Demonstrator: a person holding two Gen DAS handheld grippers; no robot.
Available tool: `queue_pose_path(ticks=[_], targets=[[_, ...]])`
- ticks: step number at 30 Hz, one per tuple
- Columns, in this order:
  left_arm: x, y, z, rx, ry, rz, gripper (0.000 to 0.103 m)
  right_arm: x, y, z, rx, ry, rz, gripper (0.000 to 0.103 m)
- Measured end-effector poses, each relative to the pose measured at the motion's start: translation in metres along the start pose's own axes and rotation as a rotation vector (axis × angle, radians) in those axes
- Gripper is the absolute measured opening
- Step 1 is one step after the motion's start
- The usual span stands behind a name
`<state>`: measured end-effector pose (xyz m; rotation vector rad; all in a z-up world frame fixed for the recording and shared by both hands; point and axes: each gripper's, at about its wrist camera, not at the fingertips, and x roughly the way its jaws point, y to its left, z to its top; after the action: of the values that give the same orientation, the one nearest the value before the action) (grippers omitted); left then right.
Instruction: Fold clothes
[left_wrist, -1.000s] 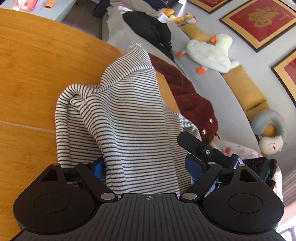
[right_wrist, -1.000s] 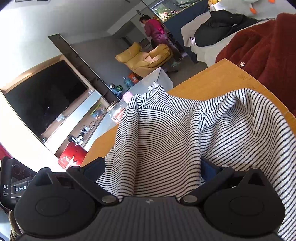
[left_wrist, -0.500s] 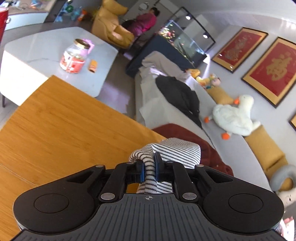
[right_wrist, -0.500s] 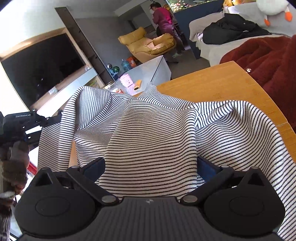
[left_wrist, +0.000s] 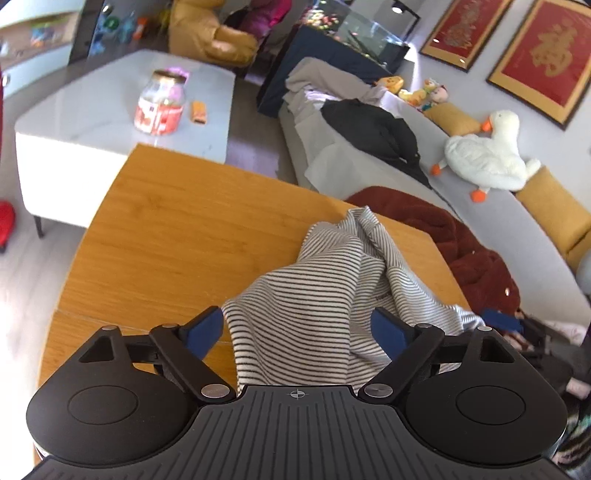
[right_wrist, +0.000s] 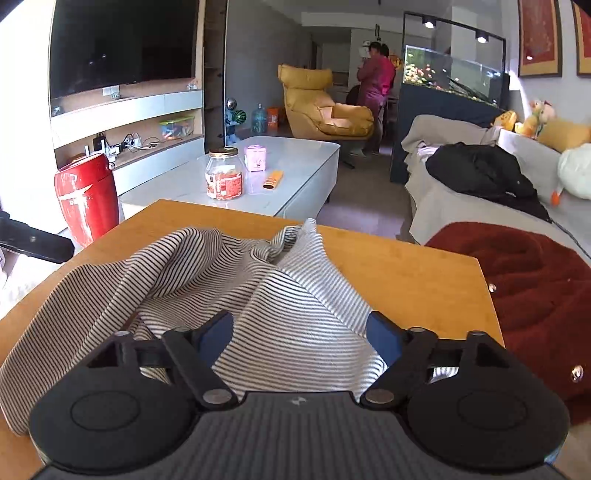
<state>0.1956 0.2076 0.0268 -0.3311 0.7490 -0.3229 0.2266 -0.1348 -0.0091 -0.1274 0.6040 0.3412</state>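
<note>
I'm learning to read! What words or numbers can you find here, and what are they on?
No text here is clear enough to quote.
Glass jar: red label has print, too blurred to read.
Red framed picture: one big gold character, too blurred to name.
Red bin: a white emblem, no letters visible.
Striped shirt: small tag, too tiny to read.

**Both grippers spread, tilted down**

My left gripper (left_wrist: 297, 328) points downward with its blue pads (left_wrist: 203, 328) set wide; the jaws have just been opening, and striped cloth lies between them, unpressed. My right gripper (right_wrist: 299, 332) is angled down too, jaws just been closing yet apart, cloth between its pads (right_wrist: 382, 334) without a pinch.
</note>
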Motion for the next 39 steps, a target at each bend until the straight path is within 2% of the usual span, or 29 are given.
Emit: queue_pose_path(ticks=[2,3,4,7,8,9,10,11,12,13,15,17,18,19,21,23,24,25,26,27,29,31,33,35,37,39], targets=[[-0.005,-0.015,0.003,0.049,-0.043,0.000,0.095,0.019,0.015,0.003,-0.023,0.030,0.023,0.067],[0.000,-0.023,0.007,0.069,-0.064,0.007,0.096,0.030,0.024,0.002,-0.064,0.040,0.005,0.066],[0.005,-0.030,0.010,0.089,-0.085,0.014,0.096,0.040,0.034,0.000,-0.106,0.051,-0.012,0.062],[0.047,-0.046,0.019,0.130,-0.077,0.078,0.095,0.062,0.041,-0.009,-0.227,0.101,-0.082,0.028],[0.064,-0.049,0.020,0.154,-0.057,0.117,0.090,0.064,0.036,-0.010,-0.254,0.111,-0.083,0.024],[0.080,-0.050,0.021,0.181,-0.035,0.162,0.075,0.061,0.032,-0.009,-0.302,0.108,-0.098,0.020],[0.094,-0.050,0.021,0.211,-0.006,0.203,0.064,0.056,0.028,-0.006,-0.370,0.092,-0.127,0.006],[0.105,-0.049,0.022,0.236,0.018,0.224,0.047,0.051,0.023,-0.002,-0.450,0.064,-0.172,0.006],[0.111,-0.047,0.022,0.254,0.035,0.232,0.036,0.048,0.016,0.003,-0.520,0.036,-0.233,0.005],[0.116,-0.044,0.023,0.270,0.042,0.243,0.032,0.047,0.006,0.010,-0.573,0.016,-0.296,0.005],[0.116,-0.037,0.028,0.298,0.017,0.311,0.018,0.058,-0.023,0.024,-0.590,0.013,-0.402,0.005],[0.117,-0.027,0.036,0.313,-0.021,0.419,0.015,0.078,-0.055,0.029,-0.564,0.038,-0.490,0.005],[0.119,-0.021,0.040,0.309,-0.031,0.474,0.012,0.090,-0.070,0.030,-0.519,0.064,-0.500,0.005],[0.120,-0.014,0.043,0.297,-0.035,0.520,0.012,0.101,-0.084,0.031,-0.457,0.091,-0.491,0.005],[0.119,-0.003,0.049,0.243,-0.031,0.549,0.013,0.121,-0.103,0.029,-0.361,0.129,-0.458,0.006],[0.107,-0.005,0.052,0.182,-0.050,0.496,0.019,0.133,-0.111,0.025,-0.321,0.138,-0.426,0.007],[0.097,-0.012,0.053,0.164,-0.070,0.439,0.037,0.134,-0.112,0.026,-0.312,0.136,-0.423,0.008],[0.088,-0.021,0.054,0.154,-0.091,0.379,0.049,0.130,-0.113,0.029,-0.304,0.127,-0.419,0.013],[0.082,-0.032,0.052,0.153,-0.113,0.321,0.069,0.120,-0.113,0.033,-0.298,0.106,-0.412,0.025],[0.075,-0.045,0.047,0.158,-0.135,0.258,0.082,0.107,-0.112,0.037,-0.293,0.080,-0.406,0.030],[0.071,-0.072,0.033,0.187,-0.151,0.134,0.092,0.073,-0.107,0.045,-0.282,0.036,-0.347,0.045],[0.076,-0.098,0.014,0.224,-0.139,0.021,0.095,0.037,-0.096,0.043,-0.266,0.037,-0.236,0.046],[0.090,-0.118,-0.010,0.265,-0.109,-0.053,0.095,0.003,-0.079,0.031,-0.270,0.057,-0.112,0.046],[0.106,-0.124,-0.030,0.267,-0.071,-0.080,0.095,-0.025,-0.058,0.012,-0.288,0.079,-0.010,0.054],[0.120,-0.120,-0.044,0.213,-0.028,-0.092,0.095,-0.041,-0.034,-0.011,-0.318,0.106,0.068,0.060],[0.120,-0.115,-0.049,0.185,-0.033,-0.102,0.095,-0.046,-0.013,-0.037,-0.366,0.153,0.105,0.061]])
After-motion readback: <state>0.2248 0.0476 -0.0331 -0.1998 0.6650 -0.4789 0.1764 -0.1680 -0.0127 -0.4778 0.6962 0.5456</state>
